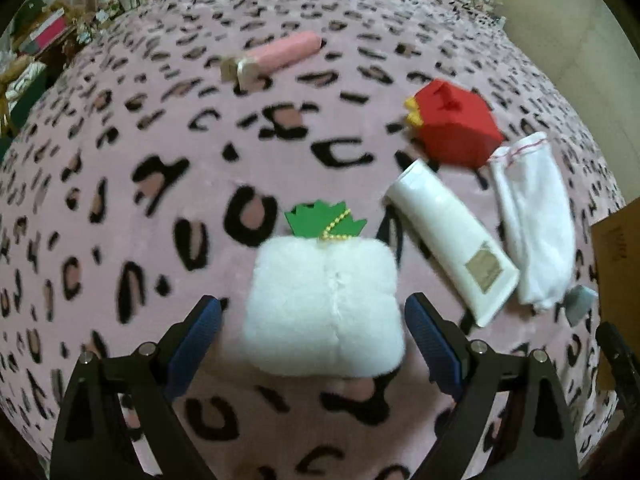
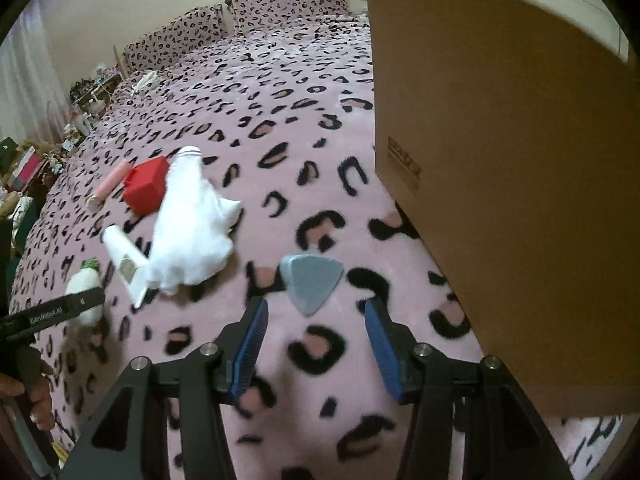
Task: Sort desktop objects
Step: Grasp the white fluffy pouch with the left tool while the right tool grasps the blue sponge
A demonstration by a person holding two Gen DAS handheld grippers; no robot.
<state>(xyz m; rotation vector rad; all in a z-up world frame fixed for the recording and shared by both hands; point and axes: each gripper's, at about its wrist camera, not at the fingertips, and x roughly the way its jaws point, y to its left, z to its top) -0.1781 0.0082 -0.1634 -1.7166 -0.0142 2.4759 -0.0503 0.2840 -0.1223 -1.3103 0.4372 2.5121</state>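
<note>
In the left wrist view my left gripper (image 1: 314,312) is open around a white plush radish (image 1: 324,304) with green leaves and a bead chain, its blue pads apart from the plush. A white tube (image 1: 452,236), a white cloth (image 1: 532,220), a red box (image 1: 456,124) and a pink tube (image 1: 280,56) lie beyond. In the right wrist view my right gripper (image 2: 316,312) is open just short of a grey triangular piece (image 2: 312,280). The white cloth (image 2: 192,228), red box (image 2: 146,184), white tube (image 2: 126,260) and plush radish (image 2: 82,280) show at the left.
Everything lies on a pink leopard-print blanket (image 1: 160,200) on a bed. A large cardboard box (image 2: 512,180) stands close on the right of my right gripper; its edge also shows in the left wrist view (image 1: 616,248). Cluttered shelves (image 1: 44,32) stand at the far left.
</note>
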